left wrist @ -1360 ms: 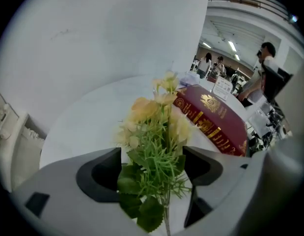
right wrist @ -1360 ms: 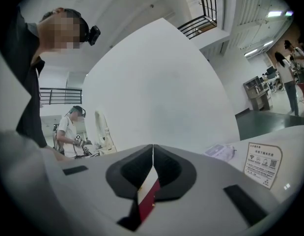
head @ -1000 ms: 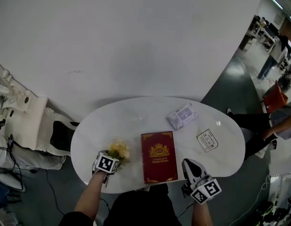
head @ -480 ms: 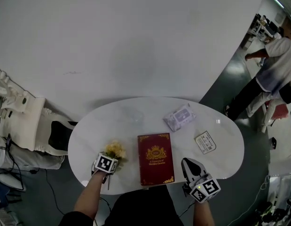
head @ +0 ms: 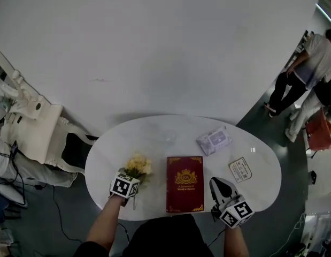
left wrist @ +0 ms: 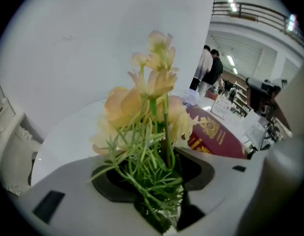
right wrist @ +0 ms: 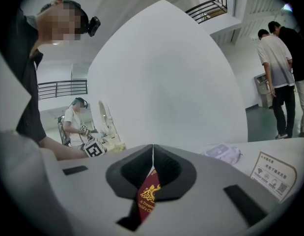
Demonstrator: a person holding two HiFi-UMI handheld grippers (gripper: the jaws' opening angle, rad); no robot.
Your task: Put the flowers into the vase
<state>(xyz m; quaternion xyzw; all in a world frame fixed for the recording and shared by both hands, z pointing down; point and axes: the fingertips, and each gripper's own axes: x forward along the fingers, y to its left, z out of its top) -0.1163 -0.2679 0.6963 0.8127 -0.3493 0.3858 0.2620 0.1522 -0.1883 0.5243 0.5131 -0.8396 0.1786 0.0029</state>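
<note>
At the near edge of the white oval table (head: 154, 143), toward its left end, the left tongs (head: 131, 178) have just been closing and now pinch the green stems of the flowers (head: 137, 166). In the left gripper view the stems run down through the gap between the dark pads (left wrist: 115, 183), and the pale yellow blooms stand upright above them. The bunch sits over the table's near-left part, just left of a dark red book (head: 184, 190) with gold print, which lies flat with its lower end at the middle of the near edge.

Right of the book, also at the near edge, the right tongs (right wrist: 152, 149) point almost level across the table. Their tips are pressed together with nothing between them.

Farther on, a small printed card (head: 240, 169) lies toward the table's right end. A pale purple packet (head: 214, 140) lies near the far edge, right of centre. Beyond the table rises a plain white wall (head: 165, 47), with people (head: 301, 71) standing on the floor at the far right.
</note>
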